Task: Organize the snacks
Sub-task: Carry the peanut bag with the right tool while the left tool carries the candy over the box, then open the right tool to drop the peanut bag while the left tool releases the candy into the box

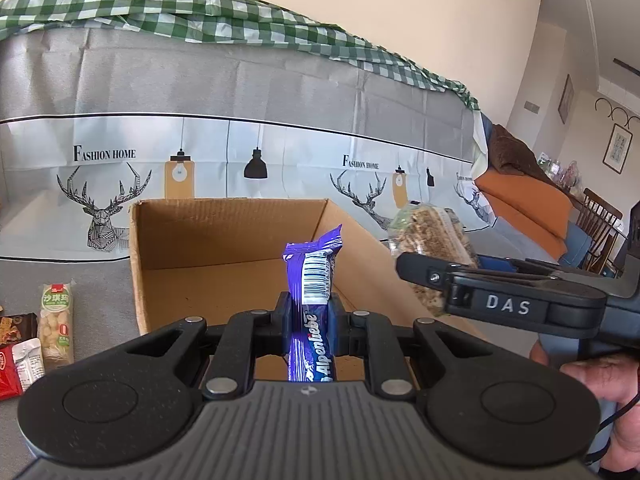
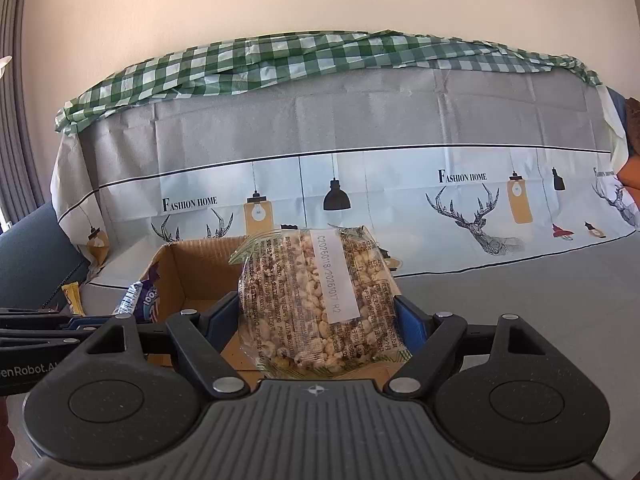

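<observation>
My left gripper (image 1: 310, 312) is shut on a purple Alpenliebe candy pack (image 1: 314, 280) and holds it upright at the near wall of an open cardboard box (image 1: 224, 240). My right gripper (image 2: 320, 320) is shut on a clear-wrapped round puffed-grain cake (image 2: 320, 300), held at the right side of the same box (image 2: 192, 276). In the left wrist view the right gripper (image 1: 420, 268) and its grain cake (image 1: 432, 240) show at the box's right rim. In the right wrist view the candy pack (image 2: 140, 300) shows at the left.
Several loose snack packs lie on the grey cloth left of the box: a green-labelled puffed bar (image 1: 58, 320), a brown pack (image 1: 16, 328) and a red pack (image 1: 10, 376). A sofa back draped in deer-print cloth (image 1: 280, 152) stands behind. A yellow pack (image 2: 74, 300) lies far left.
</observation>
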The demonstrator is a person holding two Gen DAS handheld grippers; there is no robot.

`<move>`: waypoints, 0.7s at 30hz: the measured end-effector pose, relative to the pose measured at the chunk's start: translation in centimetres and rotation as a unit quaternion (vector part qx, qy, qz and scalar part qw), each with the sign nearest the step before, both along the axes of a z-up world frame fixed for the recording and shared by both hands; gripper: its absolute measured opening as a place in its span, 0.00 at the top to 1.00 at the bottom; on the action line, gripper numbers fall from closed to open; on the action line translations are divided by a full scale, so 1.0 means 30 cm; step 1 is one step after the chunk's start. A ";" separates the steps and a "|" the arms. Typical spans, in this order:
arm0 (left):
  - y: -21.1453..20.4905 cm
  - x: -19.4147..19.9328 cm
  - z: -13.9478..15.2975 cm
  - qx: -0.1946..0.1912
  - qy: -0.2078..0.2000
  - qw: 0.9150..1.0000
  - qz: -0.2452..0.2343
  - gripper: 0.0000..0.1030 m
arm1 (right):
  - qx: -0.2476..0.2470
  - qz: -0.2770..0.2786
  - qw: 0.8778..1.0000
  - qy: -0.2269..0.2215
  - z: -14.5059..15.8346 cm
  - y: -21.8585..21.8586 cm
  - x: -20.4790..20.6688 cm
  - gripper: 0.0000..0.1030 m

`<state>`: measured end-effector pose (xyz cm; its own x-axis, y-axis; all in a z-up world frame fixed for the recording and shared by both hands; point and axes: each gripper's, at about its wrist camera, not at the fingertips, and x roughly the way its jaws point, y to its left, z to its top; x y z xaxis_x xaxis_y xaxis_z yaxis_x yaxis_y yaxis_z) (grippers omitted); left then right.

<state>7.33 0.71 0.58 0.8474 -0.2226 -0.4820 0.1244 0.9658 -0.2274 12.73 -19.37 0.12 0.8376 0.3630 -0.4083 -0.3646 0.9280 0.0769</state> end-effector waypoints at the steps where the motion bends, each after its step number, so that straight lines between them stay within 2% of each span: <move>1: -0.003 0.001 -0.001 0.002 0.001 1.000 0.000 0.82 | -0.001 0.001 1.000 0.000 0.000 0.005 0.000 0.21; 21: -0.004 0.004 -0.002 0.005 0.002 1.000 0.004 0.82 | -0.005 0.005 1.000 0.001 -0.001 0.001 0.011 0.21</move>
<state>7.46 0.60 0.53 0.8466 -0.2118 -0.4883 0.1162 0.9688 -0.2187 13.06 -19.33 0.08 0.8333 0.3667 -0.4137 -0.3735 0.9252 0.0675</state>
